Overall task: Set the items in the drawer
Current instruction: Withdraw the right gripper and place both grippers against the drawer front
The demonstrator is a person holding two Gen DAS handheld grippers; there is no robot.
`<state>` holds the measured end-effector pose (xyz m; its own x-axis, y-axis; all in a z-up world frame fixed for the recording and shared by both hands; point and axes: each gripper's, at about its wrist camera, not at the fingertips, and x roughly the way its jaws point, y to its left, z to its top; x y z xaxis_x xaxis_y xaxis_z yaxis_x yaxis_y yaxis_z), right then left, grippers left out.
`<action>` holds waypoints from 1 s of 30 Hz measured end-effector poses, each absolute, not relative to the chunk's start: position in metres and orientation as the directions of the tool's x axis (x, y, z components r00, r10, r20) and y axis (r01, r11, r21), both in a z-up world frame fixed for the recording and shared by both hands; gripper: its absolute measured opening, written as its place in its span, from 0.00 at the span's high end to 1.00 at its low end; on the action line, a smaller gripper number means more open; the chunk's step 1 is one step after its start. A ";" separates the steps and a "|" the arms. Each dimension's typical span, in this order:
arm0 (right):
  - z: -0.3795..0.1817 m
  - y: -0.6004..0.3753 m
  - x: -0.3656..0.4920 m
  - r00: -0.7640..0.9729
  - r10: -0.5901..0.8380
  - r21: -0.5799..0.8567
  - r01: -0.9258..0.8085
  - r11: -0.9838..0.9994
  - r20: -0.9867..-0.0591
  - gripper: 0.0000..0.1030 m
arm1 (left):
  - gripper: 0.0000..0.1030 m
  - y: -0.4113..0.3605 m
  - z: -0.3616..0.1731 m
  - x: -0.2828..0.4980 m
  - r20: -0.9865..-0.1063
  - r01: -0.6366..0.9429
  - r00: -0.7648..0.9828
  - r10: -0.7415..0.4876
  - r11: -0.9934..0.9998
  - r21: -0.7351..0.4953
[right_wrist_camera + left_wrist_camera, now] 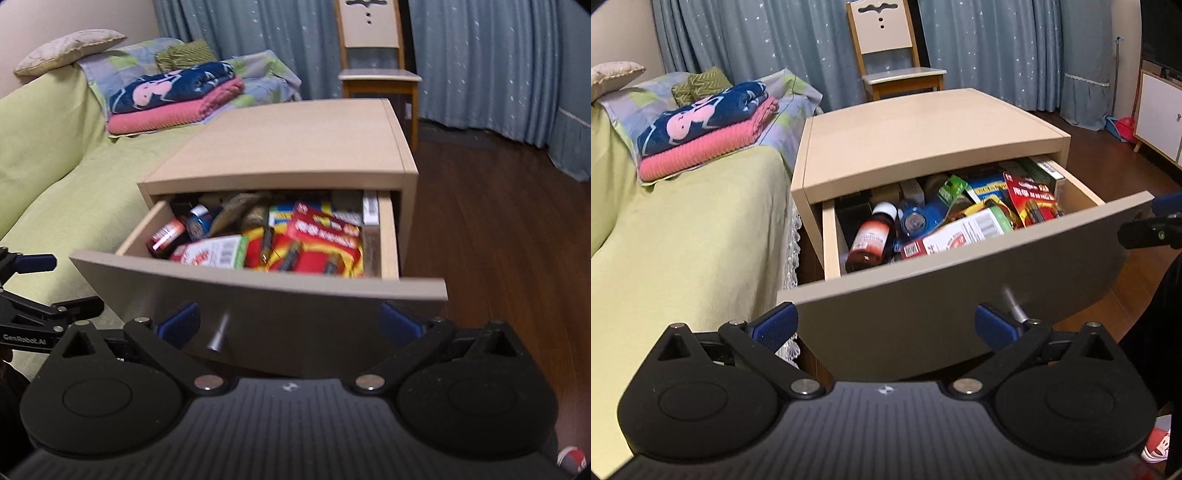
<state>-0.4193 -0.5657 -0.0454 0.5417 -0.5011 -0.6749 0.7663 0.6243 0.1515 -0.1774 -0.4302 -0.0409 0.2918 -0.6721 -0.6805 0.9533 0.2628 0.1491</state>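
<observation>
Drawer: pulled out from a pale wood nightstand; curved grey-beige front, metal knob projecting from it.

Contents, seen from both wrist views: a dark red bottle with white cap, laid at the left end; a blue round item just beside it; a white carton with barcode near the front; red battery packs toward the right; a green box and further boxes behind, blurred. The drawer is filled nearly to its rim.

Left gripper: held before the drawer front, blue pads spread wide, nothing between them. The knob is seen just beside its right pad.

Right gripper: likewise held before the front, jaws wide apart, empty; the knob lies between the pads, nearer the left one, untouched.

Surroundings: a bed with green cover touching the nightstand's left side; folded blankets, navy on pink, laid on it; a chair against star-patterned blue curtains; dark wood floor.
</observation>
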 end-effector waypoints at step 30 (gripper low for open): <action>-0.106 -0.578 -0.434 0.505 -0.583 0.154 0.824 0.545 -0.636 0.01 | 0.01 -0.449 -0.064 -0.182 -0.708 0.931 0.314 -0.632 0.350 0.100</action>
<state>-0.4338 -0.5777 -0.1056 0.5049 -0.5831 -0.6364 0.8240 0.5452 0.1542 -0.1825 -0.4485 -0.0645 0.3137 -0.6322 -0.7084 0.9313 0.3503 0.0998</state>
